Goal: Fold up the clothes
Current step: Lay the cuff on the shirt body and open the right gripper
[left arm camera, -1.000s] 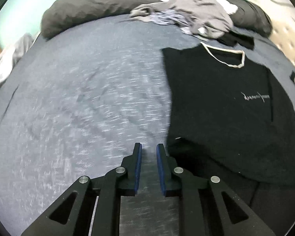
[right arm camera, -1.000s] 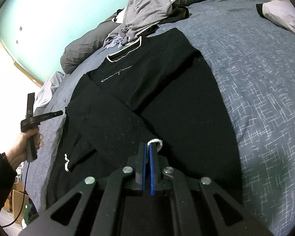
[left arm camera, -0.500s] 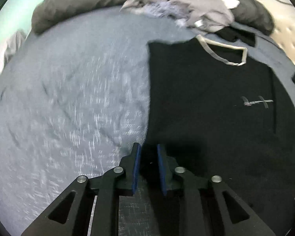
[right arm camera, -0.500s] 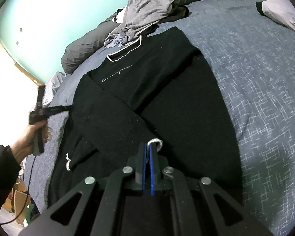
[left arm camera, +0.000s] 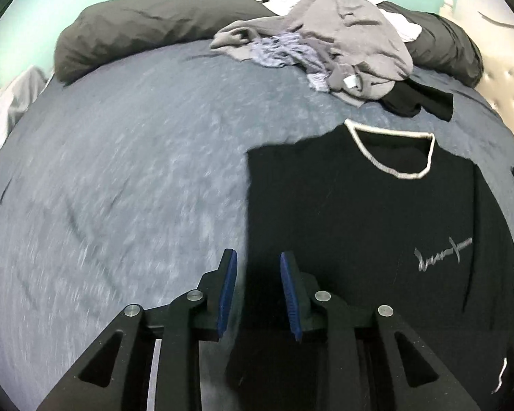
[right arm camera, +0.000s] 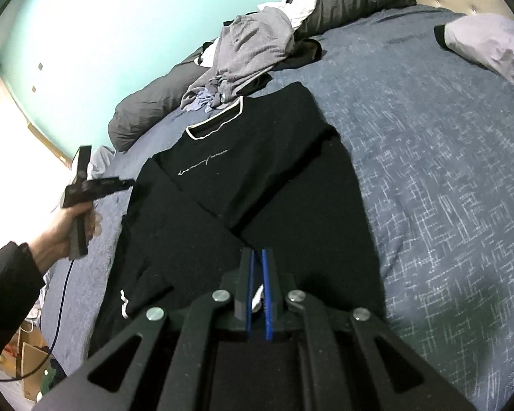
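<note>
Black sweater (right arm camera: pixel 257 178) was laid flat with both sleeves folded in, lengthwise folds left; right gripper (right arm camera: pixel 257 294) was clamped on its white-trimmed cuff, left gripper (left arm camera: pixel 258 291) just opened, empty.

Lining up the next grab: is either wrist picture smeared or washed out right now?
Left wrist view: bedspread streaked by motion blur, black sweater edge soft, left claw sharp. Right wrist view: crisp on the bed, window side blown out at left, holding hand slightly blurred.
</note>
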A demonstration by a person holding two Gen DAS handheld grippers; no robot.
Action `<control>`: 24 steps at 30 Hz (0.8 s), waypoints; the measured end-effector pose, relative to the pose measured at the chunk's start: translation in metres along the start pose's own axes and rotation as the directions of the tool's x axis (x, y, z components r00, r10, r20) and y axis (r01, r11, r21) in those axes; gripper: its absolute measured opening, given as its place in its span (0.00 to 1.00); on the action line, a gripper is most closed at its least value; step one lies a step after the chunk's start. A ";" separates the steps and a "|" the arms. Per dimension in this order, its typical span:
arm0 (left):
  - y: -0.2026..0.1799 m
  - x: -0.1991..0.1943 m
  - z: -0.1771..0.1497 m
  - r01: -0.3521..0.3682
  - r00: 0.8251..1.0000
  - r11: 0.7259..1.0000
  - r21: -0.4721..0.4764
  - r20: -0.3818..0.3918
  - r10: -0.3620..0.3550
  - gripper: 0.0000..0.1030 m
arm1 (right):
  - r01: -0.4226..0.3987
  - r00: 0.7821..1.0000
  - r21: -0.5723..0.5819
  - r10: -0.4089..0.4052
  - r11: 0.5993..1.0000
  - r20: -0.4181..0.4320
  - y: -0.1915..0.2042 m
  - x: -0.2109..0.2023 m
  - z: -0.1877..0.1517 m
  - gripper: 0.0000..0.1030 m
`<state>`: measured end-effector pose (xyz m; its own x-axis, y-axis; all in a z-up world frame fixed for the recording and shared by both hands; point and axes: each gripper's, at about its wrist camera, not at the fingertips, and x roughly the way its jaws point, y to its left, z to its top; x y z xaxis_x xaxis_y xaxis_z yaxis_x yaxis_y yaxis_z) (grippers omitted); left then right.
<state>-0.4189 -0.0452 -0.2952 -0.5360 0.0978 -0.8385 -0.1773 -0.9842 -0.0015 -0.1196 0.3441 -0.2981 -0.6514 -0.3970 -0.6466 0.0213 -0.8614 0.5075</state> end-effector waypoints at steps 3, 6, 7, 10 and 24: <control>-0.004 0.013 0.015 0.020 1.000 1.000 -0.008 -0.002 -0.020 0.28 | 0.001 1.000 0.001 -0.001 1.000 -0.007 -0.003 0.003 0.000 0.05; -0.008 0.026 0.030 0.023 1.000 1.000 0.007 -0.005 -0.023 0.28 | 0.005 1.000 -0.011 -0.005 1.000 -0.011 -0.005 0.005 0.003 0.05; -0.008 0.032 0.034 0.011 1.000 1.000 0.017 -0.012 -0.011 0.28 | 0.003 1.000 -0.012 -0.003 1.000 -0.013 -0.006 0.006 0.003 0.05; -0.003 0.052 0.039 -0.009 0.999 1.000 0.005 -0.042 0.010 0.28 | -0.002 1.000 -0.017 0.002 1.000 -0.021 -0.008 0.008 0.004 0.05; 0.035 -0.037 -0.014 0.058 0.998 0.992 -0.109 0.011 -0.057 0.30 | 0.002 1.000 -0.001 -0.002 1.000 0.026 -0.008 -0.008 0.011 0.05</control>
<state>-0.3943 -0.0852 -0.2720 -0.5340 0.1554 -0.8311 -0.1168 -0.9871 -0.1095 -0.1224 0.3576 -0.2904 -0.6707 -0.3868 -0.6329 0.0203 -0.8625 0.5056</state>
